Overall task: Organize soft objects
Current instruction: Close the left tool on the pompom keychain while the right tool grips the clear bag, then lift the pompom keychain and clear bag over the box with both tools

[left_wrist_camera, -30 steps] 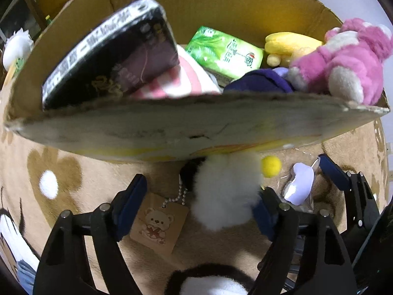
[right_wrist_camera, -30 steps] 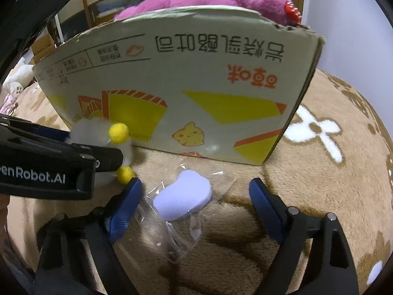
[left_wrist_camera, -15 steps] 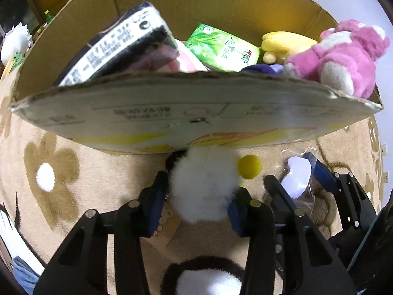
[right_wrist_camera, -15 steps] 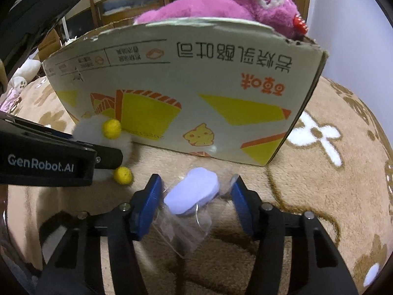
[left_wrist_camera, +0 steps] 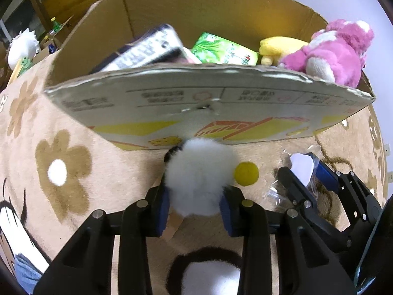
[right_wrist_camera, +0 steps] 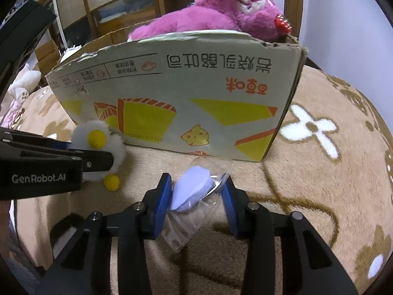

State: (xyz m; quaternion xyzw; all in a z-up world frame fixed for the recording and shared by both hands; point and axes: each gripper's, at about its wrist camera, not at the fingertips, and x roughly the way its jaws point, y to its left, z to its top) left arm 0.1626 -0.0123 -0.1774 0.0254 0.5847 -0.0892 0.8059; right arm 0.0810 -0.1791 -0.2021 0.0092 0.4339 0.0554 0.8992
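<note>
My left gripper [left_wrist_camera: 194,206] is shut on a white fluffy plush [left_wrist_camera: 199,177] with yellow pompoms [left_wrist_camera: 246,173] and holds it just in front of the cardboard box [left_wrist_camera: 208,98]. The plush also shows in the right wrist view [right_wrist_camera: 98,147]. My right gripper [right_wrist_camera: 196,196] is shut on a lilac soft pad in a clear plastic bag [right_wrist_camera: 191,191], low over the carpet; it also shows in the left wrist view [left_wrist_camera: 302,167]. The box holds a pink plush bear [left_wrist_camera: 329,51], a yellow plush [left_wrist_camera: 277,46], a green pack [left_wrist_camera: 223,51] and a dark packet [left_wrist_camera: 145,49].
A beige carpet [right_wrist_camera: 319,172] with brown and white flowers lies under everything. A paper tag [left_wrist_camera: 172,226] hangs below the white plush. A white toy [left_wrist_camera: 22,49] lies far left beyond the box. Shelves [right_wrist_camera: 110,5] stand behind.
Both grippers closed: the left on the white plush, the right on the bagged lilac pad. Both have lifted slightly, and the box's front wall shows more.
</note>
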